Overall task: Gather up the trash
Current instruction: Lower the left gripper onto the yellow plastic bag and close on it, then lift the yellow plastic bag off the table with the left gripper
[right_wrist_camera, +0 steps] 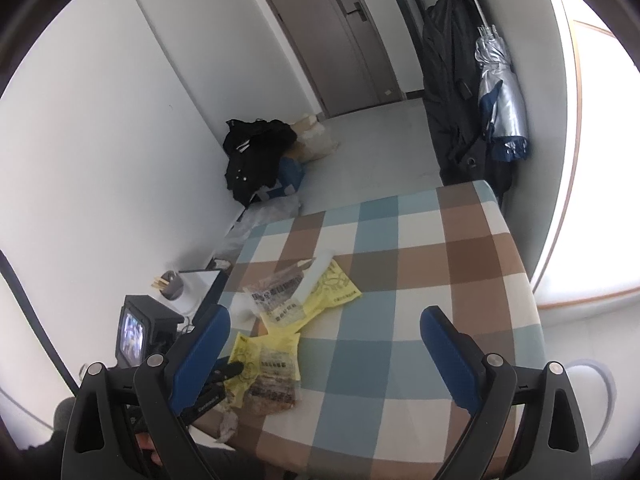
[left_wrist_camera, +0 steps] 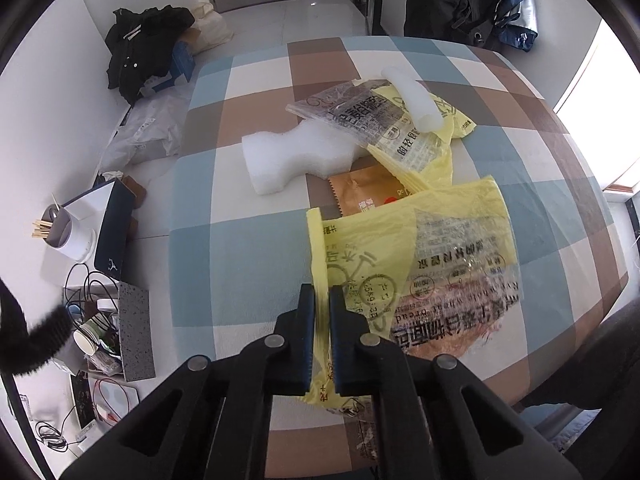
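Observation:
In the left wrist view my left gripper (left_wrist_camera: 322, 294) is shut on the near edge of a yellow plastic bag (left_wrist_camera: 360, 248), which has a clear printed bread wrapper (left_wrist_camera: 452, 304) lying on it. Beyond it lie a brown sachet (left_wrist_camera: 360, 192), a white foam block (left_wrist_camera: 296, 160), a second clear wrapper (left_wrist_camera: 360, 116) on another yellow bag (left_wrist_camera: 440, 152), and a white foam tube (left_wrist_camera: 412, 96). In the right wrist view my right gripper (right_wrist_camera: 326, 314) hangs open and empty over the checked cloth (right_wrist_camera: 400, 280), to the right of the held bag (right_wrist_camera: 256, 348) and the left gripper (right_wrist_camera: 230, 370).
Left of the cloth stands a low table with a cup of sticks (left_wrist_camera: 64, 232), a dark box (left_wrist_camera: 116, 228), cables and cups. A black jacket (left_wrist_camera: 144, 44) and plastic bags lie on the floor. Coats and a folded umbrella (right_wrist_camera: 500, 100) hang past the far right corner.

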Tool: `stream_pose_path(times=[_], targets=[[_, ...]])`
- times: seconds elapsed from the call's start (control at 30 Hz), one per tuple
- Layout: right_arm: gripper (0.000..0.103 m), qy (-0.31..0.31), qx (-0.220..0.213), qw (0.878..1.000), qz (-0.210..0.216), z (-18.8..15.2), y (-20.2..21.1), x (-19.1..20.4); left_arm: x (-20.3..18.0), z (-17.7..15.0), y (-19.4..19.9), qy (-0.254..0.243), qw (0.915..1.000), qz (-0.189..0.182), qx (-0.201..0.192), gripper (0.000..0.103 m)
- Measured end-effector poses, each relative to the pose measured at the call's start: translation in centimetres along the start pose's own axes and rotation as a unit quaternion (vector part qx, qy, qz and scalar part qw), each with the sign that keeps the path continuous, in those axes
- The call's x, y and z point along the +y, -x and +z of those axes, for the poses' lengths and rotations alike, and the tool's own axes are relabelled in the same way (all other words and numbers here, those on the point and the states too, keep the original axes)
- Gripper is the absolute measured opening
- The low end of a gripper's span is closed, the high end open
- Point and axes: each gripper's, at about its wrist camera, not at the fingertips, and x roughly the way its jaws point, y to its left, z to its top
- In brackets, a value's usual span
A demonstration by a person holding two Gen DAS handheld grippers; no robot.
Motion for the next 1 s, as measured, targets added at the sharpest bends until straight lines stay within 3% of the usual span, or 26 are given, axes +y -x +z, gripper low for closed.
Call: stream_pose_path(times=[0.2, 0.47, 1.0], targets=[[0.097, -0.01, 0.006, 1.0, -0.011, -0.1, -0.4, -0.4, 0.0, -0.1, 0.5, 0.004, 0.9999, -0.011, 0.001, 0.002], [0.097, -0.012, 0.017, 1.0, -0.023, -0.4, -1.4, -0.1, -0.1, 0.4, 3.0, 0.007, 0.9984, -0.041, -0.038, 0.002], [0.097, -0.042, 0.012, 0.997, -0.069, 0.2, -3.0, -1.2, 0.9, 1.4, 6.9, 0.01, 0.9887, -0.124, -0.084, 0.001]])
